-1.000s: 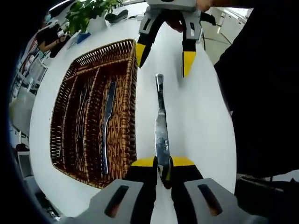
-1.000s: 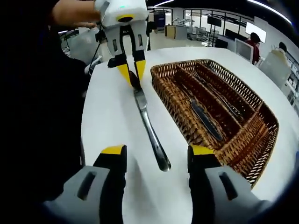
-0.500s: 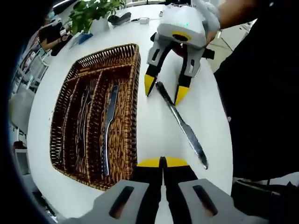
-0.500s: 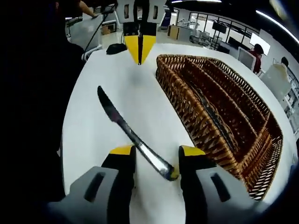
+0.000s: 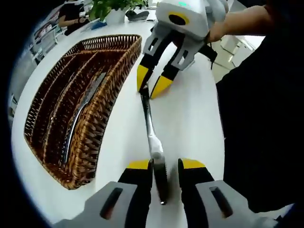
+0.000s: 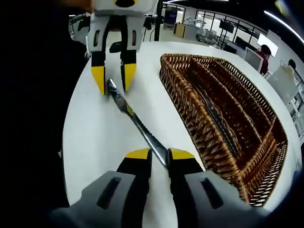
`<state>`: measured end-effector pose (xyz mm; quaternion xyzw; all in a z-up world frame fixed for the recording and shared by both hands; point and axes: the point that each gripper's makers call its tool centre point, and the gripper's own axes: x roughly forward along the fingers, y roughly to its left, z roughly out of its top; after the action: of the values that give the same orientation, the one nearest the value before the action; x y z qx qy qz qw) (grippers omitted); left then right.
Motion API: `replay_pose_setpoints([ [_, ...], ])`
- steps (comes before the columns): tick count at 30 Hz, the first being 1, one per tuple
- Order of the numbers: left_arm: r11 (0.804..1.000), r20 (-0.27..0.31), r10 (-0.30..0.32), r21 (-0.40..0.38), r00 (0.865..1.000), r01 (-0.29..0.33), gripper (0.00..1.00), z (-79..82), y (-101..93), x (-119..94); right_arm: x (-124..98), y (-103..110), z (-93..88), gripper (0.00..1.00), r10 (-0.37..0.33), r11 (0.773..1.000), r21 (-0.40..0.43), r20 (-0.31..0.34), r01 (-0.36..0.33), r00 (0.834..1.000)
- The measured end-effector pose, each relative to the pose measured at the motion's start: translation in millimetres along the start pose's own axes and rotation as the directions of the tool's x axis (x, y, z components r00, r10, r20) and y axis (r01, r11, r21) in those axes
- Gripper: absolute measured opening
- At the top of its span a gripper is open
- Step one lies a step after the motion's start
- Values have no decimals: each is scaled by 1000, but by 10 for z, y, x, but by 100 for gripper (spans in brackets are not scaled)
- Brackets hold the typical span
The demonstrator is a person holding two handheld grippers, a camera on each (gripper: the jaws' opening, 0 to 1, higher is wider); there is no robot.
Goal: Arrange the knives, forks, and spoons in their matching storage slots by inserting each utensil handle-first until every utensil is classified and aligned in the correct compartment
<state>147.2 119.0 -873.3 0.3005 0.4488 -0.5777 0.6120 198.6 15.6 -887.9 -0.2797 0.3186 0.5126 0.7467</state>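
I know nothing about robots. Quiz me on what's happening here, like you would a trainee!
1. Fill in: the left gripper's jaws stand ____ on either side of the knife's blade tip.
2. What clamps the knife's handle? A) the right gripper B) a bare hand C) nothing
3. True or false: this knife is already inside the wicker basket.

Key: 1 open; 2 A; 3 false.
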Motion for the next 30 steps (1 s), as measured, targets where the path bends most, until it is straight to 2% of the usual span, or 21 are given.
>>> replay_pose_setpoints([
  [1, 1000, 1, 18, 4, 1000, -18, 19, -17, 41, 16, -11, 11, 3, 12, -2, 1000, -3, -1, 2, 1000],
  [2, 999, 40, 32, -4, 999, -32, 17, 52, 81, -12, -6, -19, 21, 12, 5, 1000, -4, 6, -5, 1000],
  [3, 999, 35, 33, -39, 999, -32, 17, 51, 101, -25, -34, 8, 7, 12, 7, 1000, 6, -1, -7, 1000],
  [5, 998, 26, 58, -1, 998, -58, 18, 49, 160, -40, -37, 8, 7, 13, 4, 1000, 2, -3, -4, 1000],
  [6, 996, 3, 83, 24, 997, -83, 19, 13, 222, -54, -31, 12, -46, 13, 14, 1000, 15, -32, -13, 999],
  [7, 995, 25, 86, 41, 996, -87, 21, 51, 242, -51, -39, 44, -26, 13, 31, 999, 12, -12, -31, 999],
  [9, 994, 12, 102, 42, 995, -103, 25, -9, 283, -87, -45, 13, -22, 13, 23, 999, 27, -9, -23, 1000],
  [11, 982, -4, 162, 95, 987, -161, 30, -60, 426, -92, -51, 29, -5, 12, 26, 1000, 14, -8, -26, 1000],
  [12, 979, -12, 171, 114, 985, -168, 30, -86, 451, -94, -53, 29, 3, 12, 28, 1000, 8, -8, -28, 1000],
  [14, 984, 16, 155, 89, 988, -156, 30, -65, 474, -101, -60, 26, 15, 12, 31, 999, 18, -7, -31, 999],
  [17, 984, 21, 129, 125, 991, -131, 27, -37, 476, -86, -62, 22, 29, 12, 31, 999, 17, -2, -31, 1000],
  [20, 975, -6, 112, 196, 994, -108, 28, -36, 512, -96, -61, 9, 44, 11, 35, 999, 21, 5, -35, 999],
  [22, 974, -34, 102, 206, 994, -93, 26, -66, 559, -109, -65, 18, 54, 11, 39, 999, 19, 7, -39, 999],
  [24, 972, -59, 85, 225, 995, -69, 22, -94, 571, -117, -70, 29, 63, 11, 43, 999, 13, 8, -43, 999],
  [27, 961, -58, 66, 273, 996, -48, 16, -74, 554, -106, -76, 35, 70, 10, 52, 999, 14, 10, -52, 999],
  [28, 950, -90, 58, 312, 994, -27, 12, -110, 558, -120, -75, 30, 75, 9, 56, 998, 8, 12, -56, 998],
  [30, 945, -90, 63, 326, 994, -30, 12, -84, 553, -93, -84, 35, 94, 9, 63, 998, 15, 16, -64, 998],
])
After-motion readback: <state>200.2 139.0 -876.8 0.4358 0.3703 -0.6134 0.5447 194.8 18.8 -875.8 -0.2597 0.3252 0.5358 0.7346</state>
